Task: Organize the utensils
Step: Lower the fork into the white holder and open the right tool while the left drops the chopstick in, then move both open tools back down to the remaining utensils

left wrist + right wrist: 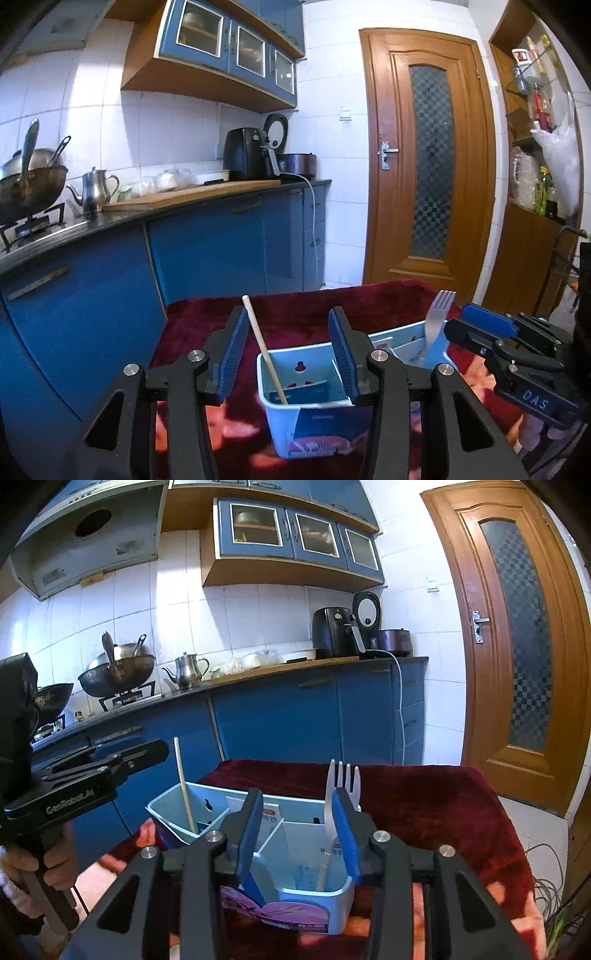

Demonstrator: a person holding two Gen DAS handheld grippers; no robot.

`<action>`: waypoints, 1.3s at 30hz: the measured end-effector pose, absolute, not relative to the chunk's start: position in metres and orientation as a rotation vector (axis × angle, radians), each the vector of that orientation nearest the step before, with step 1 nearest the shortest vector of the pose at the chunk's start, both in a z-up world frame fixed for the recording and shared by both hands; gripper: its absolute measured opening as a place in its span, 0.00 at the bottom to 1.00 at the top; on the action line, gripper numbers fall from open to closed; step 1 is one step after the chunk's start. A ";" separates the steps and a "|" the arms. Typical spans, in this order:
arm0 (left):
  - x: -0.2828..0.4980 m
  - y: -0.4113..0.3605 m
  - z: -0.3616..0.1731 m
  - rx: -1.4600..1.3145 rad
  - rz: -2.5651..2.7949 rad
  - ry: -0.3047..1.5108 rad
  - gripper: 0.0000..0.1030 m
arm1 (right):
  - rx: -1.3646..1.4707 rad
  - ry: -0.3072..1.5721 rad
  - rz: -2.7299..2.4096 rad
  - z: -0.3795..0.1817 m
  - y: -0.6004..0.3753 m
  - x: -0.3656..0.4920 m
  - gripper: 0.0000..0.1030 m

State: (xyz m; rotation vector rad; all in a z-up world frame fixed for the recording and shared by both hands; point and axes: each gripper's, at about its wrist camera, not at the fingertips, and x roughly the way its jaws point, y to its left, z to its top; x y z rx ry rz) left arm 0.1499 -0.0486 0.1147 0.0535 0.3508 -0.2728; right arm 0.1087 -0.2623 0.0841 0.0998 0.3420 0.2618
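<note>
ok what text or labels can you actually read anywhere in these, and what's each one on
"DAS" on the body of the right gripper, seen from the left wrist view.
"GenRobot.AI" on the body of the left gripper, seen from the right wrist view.
Red labels and small print inside the blue utensil holder: too small and blurred to read.
Print on the holder's purple front: unreadable.

organizer [341, 904]: smooth pale-blue plastic, slight sheen; chopstick [184, 794]: matt pale wood | fork [345, 781]: looks like satin metal; tablecloth [424, 797]: plush dark-red velvety cloth | gripper pads [347, 834]: ribbed blue rubbery plastic; door [480, 701]: glossy varnished wood
</note>
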 end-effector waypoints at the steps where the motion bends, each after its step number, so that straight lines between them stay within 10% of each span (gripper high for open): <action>1: 0.148 -0.047 0.117 0.051 -0.272 0.359 0.45 | 0.105 0.341 0.261 0.087 -0.262 0.106 0.41; 39: 0.095 0.014 0.031 0.103 -0.235 0.909 0.45 | 0.038 0.845 0.209 0.042 -0.233 0.030 0.41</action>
